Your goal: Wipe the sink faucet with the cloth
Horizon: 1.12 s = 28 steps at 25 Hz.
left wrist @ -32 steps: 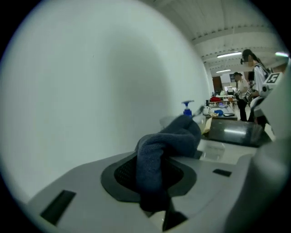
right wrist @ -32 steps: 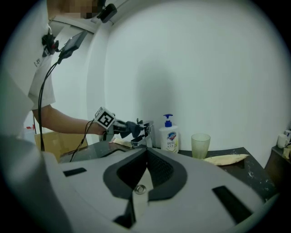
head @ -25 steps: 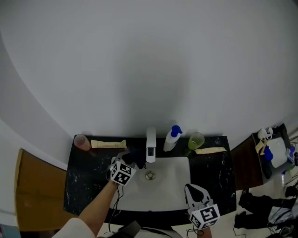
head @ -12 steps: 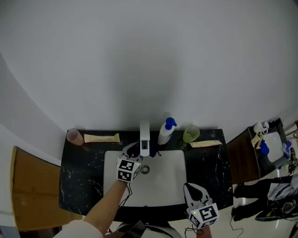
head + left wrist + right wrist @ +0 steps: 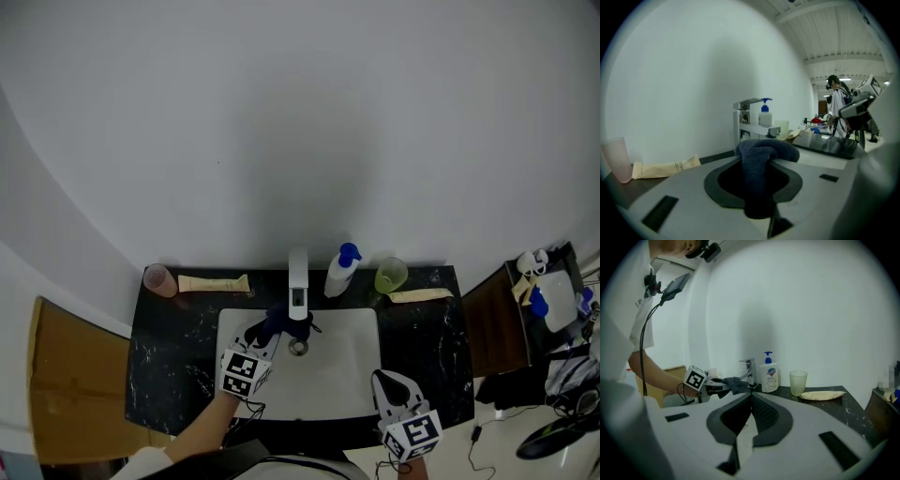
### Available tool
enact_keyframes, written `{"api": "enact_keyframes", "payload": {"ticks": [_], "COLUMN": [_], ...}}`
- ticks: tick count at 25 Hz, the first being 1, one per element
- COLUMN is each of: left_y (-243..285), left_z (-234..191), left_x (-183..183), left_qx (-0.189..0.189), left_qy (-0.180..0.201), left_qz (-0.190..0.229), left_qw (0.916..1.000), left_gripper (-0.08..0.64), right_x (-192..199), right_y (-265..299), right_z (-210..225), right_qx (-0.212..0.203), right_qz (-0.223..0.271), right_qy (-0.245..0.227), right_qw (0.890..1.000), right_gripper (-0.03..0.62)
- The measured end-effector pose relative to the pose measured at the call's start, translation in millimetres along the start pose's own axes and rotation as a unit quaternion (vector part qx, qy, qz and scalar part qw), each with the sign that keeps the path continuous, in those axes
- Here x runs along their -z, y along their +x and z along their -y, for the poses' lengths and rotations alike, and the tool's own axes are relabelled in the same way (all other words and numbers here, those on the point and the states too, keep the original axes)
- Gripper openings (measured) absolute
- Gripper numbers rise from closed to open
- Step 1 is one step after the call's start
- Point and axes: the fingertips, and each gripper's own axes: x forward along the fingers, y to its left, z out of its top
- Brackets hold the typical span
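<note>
The left gripper (image 5: pixel 265 336) has drawn back toward the lower edge of the frame. It has carried the dark cloth (image 5: pixel 278 323) from the left side of the faucet (image 5: pixel 298 274) to just beside its spout end, at frame centre, so wiping looks under way. Its jaws pinch the bunched cloth. At lower right, the right gripper (image 5: pixel 392 384) has its jaws pressed together and holds nothing.

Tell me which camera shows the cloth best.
The left gripper view: the cloth fills the middle, pinched between the jaws. In the head view the cloth is a small lump by the faucet; in the right gripper view the cloth looks distant.
</note>
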Motion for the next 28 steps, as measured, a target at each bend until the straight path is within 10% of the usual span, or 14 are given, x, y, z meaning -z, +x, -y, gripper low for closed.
{"api": "enact_keyframes", "payload": {"ticks": [9, 19, 24, 28], "left_y": [62, -21, 1, 46], "left_z": [-25, 31, -7, -26], "left_x": [-29, -17, -1, -18], "left_qx": [-0.025, 0.035, -0.019, -0.029], "left_qy": [0.053, 0.136, 0.064, 0.081], "left_qz": [0.015, 0.017, -0.001, -0.007], "left_qw": [0.9982, 0.9899, 0.9978, 0.9963], "left_gripper": [0.092, 0.092, 0.092, 0.094], "right_x": [7, 2, 0, 3], "right_y": [-5, 1, 3, 0], "right_z": [0, -10, -11, -11], "right_qx": [0.005, -0.007, -0.006, -0.003], "right_qz": [-0.015, -0.005, -0.001, -0.006], "right_qy": [-0.002, -0.002, -0.003, -0.003], "right_qw": [1.000, 1.000, 1.000, 1.000], "right_gripper": [0.006, 0.006, 0.006, 0.006]}}
